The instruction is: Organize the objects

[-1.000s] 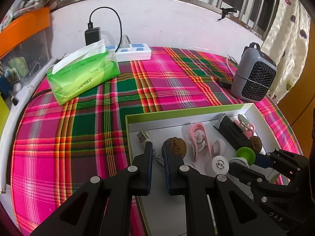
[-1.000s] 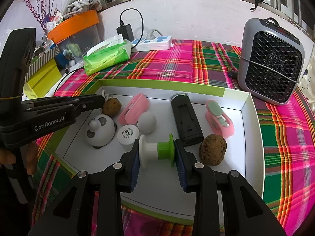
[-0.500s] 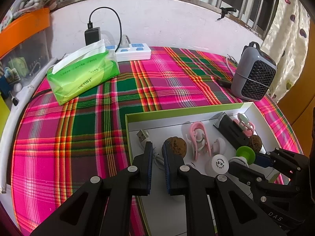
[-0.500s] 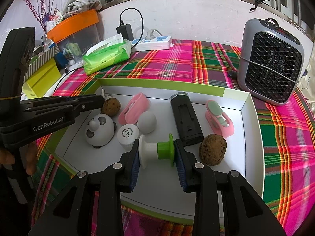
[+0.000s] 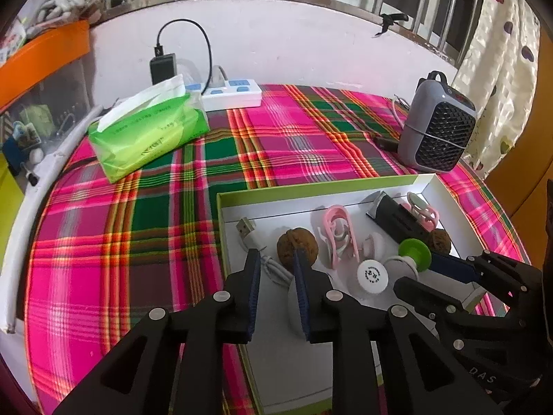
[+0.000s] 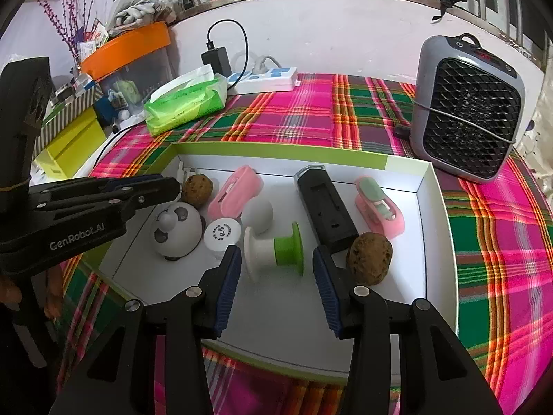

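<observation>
In right wrist view: right claw (image 6: 276,269) spread apart around spool (image 6: 274,250), pads clear. Left view alone shows left claw (image 5: 276,278) parted, empty, over cable (image 5: 266,259).

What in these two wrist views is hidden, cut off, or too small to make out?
- White round gadget: in the left wrist view, mostly hidden behind the left gripper.
- USB cable: its far end runs behind the left fingers; in the right wrist view, barely visible.
- Print on the ping-pong ball: too small to read.
- Tray near edge: hidden by the right gripper.
</observation>
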`<state>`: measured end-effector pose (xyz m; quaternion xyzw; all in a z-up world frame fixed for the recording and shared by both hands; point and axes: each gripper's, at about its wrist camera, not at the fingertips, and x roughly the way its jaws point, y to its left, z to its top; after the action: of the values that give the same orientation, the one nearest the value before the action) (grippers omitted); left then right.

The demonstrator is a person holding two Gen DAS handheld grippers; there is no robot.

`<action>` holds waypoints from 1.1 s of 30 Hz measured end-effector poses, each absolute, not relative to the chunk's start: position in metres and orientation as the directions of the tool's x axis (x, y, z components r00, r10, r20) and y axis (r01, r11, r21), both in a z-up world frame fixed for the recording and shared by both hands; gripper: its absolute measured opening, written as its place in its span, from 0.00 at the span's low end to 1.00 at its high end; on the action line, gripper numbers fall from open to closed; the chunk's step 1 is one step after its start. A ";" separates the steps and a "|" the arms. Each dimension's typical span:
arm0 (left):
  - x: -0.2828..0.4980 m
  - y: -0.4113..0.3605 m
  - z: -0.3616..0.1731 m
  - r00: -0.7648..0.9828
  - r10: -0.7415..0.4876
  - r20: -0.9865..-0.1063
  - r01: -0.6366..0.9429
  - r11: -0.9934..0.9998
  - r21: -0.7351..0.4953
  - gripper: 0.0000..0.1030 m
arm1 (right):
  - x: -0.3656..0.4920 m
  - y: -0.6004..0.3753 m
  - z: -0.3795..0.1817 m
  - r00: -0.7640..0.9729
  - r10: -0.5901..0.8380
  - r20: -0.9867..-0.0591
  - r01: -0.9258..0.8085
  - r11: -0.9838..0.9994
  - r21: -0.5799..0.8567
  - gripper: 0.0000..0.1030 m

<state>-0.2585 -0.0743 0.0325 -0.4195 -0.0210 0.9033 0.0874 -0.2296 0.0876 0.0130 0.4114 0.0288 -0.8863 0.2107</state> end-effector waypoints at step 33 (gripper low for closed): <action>-0.137 -0.050 0.057 -0.719 0.008 -0.695 -0.018 -1.000 0.007 0.25 | -0.154 0.105 0.037 -0.650 -0.287 -0.704 0.326 -0.942 0.083 0.44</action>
<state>-0.1375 -0.0498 0.0567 -0.3747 0.0065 0.9271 0.0071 -0.1536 0.1053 0.0368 0.3827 0.0257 -0.9079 0.1689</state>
